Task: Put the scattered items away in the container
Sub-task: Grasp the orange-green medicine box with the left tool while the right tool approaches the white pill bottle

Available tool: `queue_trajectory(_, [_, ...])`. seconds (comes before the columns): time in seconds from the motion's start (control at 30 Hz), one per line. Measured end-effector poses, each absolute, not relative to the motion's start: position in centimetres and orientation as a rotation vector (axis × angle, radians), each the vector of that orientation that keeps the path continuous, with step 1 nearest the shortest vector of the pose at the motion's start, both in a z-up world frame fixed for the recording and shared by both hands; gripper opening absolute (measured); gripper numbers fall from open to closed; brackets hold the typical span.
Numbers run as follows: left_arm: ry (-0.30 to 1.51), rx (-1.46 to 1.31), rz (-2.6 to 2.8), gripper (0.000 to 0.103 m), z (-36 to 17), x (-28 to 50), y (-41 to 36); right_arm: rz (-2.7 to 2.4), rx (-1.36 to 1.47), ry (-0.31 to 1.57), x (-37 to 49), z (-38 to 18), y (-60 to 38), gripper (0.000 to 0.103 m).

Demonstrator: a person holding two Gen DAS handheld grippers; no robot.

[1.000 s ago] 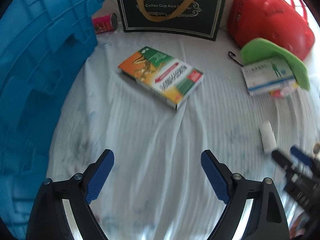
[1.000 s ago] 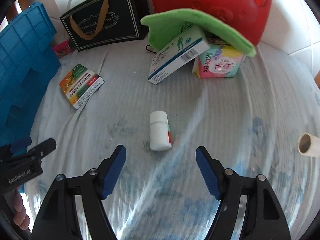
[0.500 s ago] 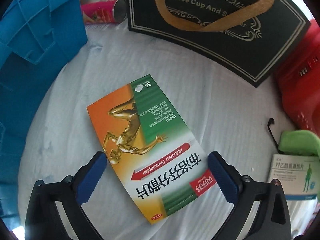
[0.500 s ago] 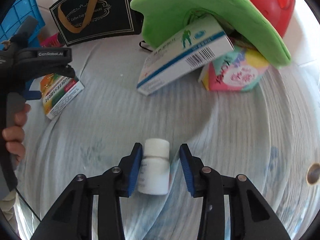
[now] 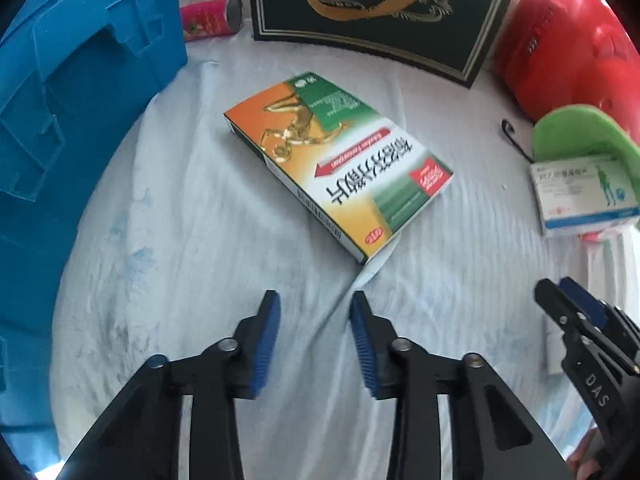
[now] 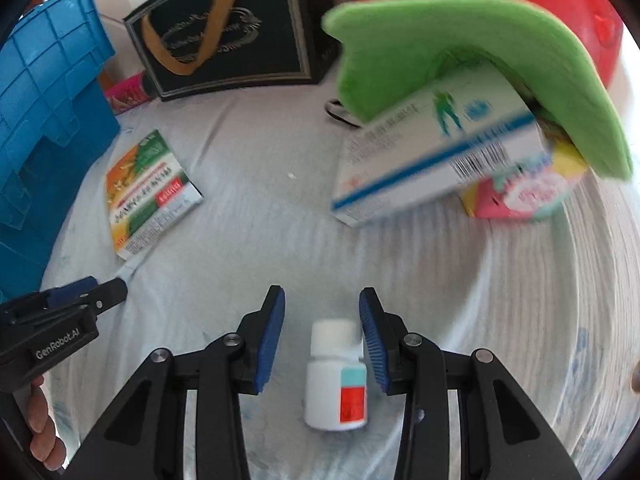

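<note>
An orange and green medicine box (image 5: 340, 168) lies flat on the white cloth, ahead of my left gripper (image 5: 316, 312), which is partly open, empty and short of the box. The box also shows in the right wrist view (image 6: 148, 192). A white pill bottle (image 6: 336, 376) lies between the pads of my right gripper (image 6: 322, 304), close to the right pad; the jaws are part open with a gap on the left side. The blue crate (image 5: 72, 120) stands at the left, also in the right wrist view (image 6: 44, 112).
A black paper bag (image 5: 376, 12) and a pink can (image 5: 212, 18) stand at the back. A red bag (image 5: 568, 48), a green cap (image 6: 472, 68), a white and blue box (image 6: 436, 160) and a colourful tissue pack (image 6: 524, 192) sit at the right.
My left gripper pulled back from the orange and green box and narrowed its jaws. My right gripper drew back slightly; the bottle now lies off-centre against the right pad with the jaws wider.
</note>
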State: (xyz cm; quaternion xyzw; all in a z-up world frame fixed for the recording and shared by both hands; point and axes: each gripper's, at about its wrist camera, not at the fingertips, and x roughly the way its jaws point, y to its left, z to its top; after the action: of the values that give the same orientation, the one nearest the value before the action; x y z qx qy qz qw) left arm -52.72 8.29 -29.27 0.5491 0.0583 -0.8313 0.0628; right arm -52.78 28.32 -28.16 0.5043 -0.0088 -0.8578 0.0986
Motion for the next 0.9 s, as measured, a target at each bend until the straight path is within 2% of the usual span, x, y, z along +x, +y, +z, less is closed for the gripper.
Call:
queue_trajectory(0.23, [0.120, 1.539, -2.522, 0.031, -26.9, -53.4, 5.8, -2.458, 1.355, 0.036, -56.6, -26.3, 24.1, 0.038])
queue_trajectory(0.3, [0.077, 1.522, -2.473, 0.031, -27.2, -54.6, 5.1, -2.460, 1.351, 0.083, -58.3, -26.6, 22.7, 0.038])
queue_trajectory(0.5, [0.132, 1.556, -2.451, 0.031, -30.0, -58.0, 3.3, -2.386, 1.403, 0.188, -61.1, -28.8, 19.6, 0.039])
queue_trajectory(0.63, [0.054, 1.526, -2.518, 0.020, -30.2, -57.8, 3.9, -2.272, 1.368, 0.245, -59.5, -29.1, 17.7, 0.033])
queue_trajectory(0.8, [-0.102, 1.565, -2.551, 0.019, -30.1, -54.8, 5.7, -2.189, 1.383, 0.173, -56.1, -28.9, 18.2, 0.027])
queue_trajectory(0.9, [-0.085, 1.629, -2.554, 0.021, -30.0, -52.3, 5.8, -2.162, 1.417, 0.154, -53.0, -28.8, 18.5, 0.027])
